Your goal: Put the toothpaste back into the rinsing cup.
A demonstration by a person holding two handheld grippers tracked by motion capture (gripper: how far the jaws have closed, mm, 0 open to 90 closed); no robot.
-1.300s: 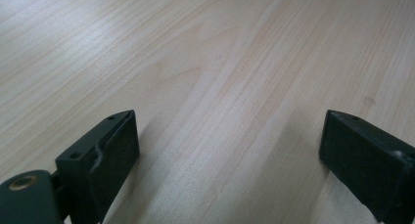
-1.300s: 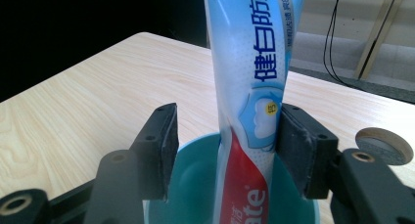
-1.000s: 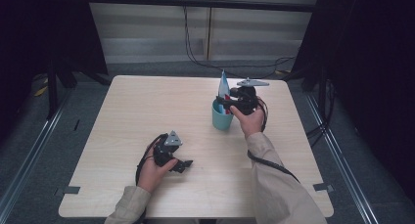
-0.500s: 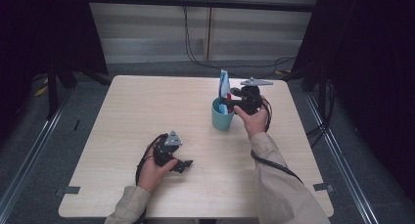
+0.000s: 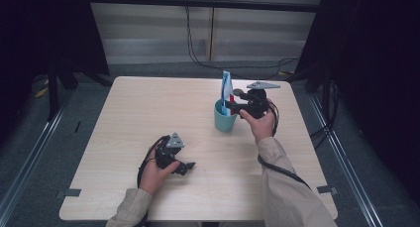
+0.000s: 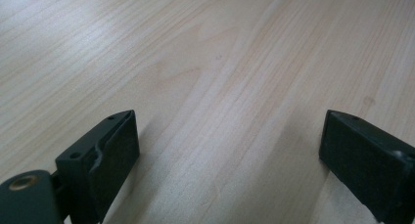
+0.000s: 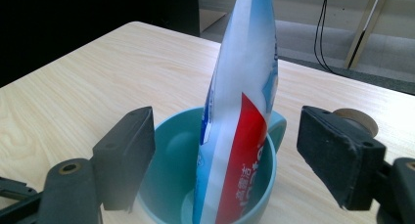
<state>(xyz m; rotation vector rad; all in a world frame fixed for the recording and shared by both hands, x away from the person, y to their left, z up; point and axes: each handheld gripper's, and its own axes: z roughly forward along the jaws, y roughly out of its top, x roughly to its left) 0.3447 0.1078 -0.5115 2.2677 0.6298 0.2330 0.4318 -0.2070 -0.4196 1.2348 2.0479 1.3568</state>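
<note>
A teal cup [image 5: 225, 120] stands on the right half of the wooden table [image 5: 148, 113]. A blue, white and red toothpaste tube [image 5: 227, 90] stands upright in it and rises well above the rim. My right gripper [image 5: 234, 102] is level with the cup's top, on its right side. In the right gripper view the tube [image 7: 244, 87] rises out of the cup [image 7: 171, 155] between my right gripper's [image 7: 230, 150] jaws, which have just been opening and stand clear of it on both sides. My left gripper [image 5: 185, 166] rests open on the table near the front, with bare wood between its jaws [image 6: 227, 155].
A round brown object [image 7: 356, 117] lies on the table just behind the cup's handle. Dark curtains and black cables surround the far side of the table. Metal rails run along the floor on both sides.
The right hand has shifted slightly to the right, away from the tube, which stands in the cup a little more upright. The left hand has not moved.
</note>
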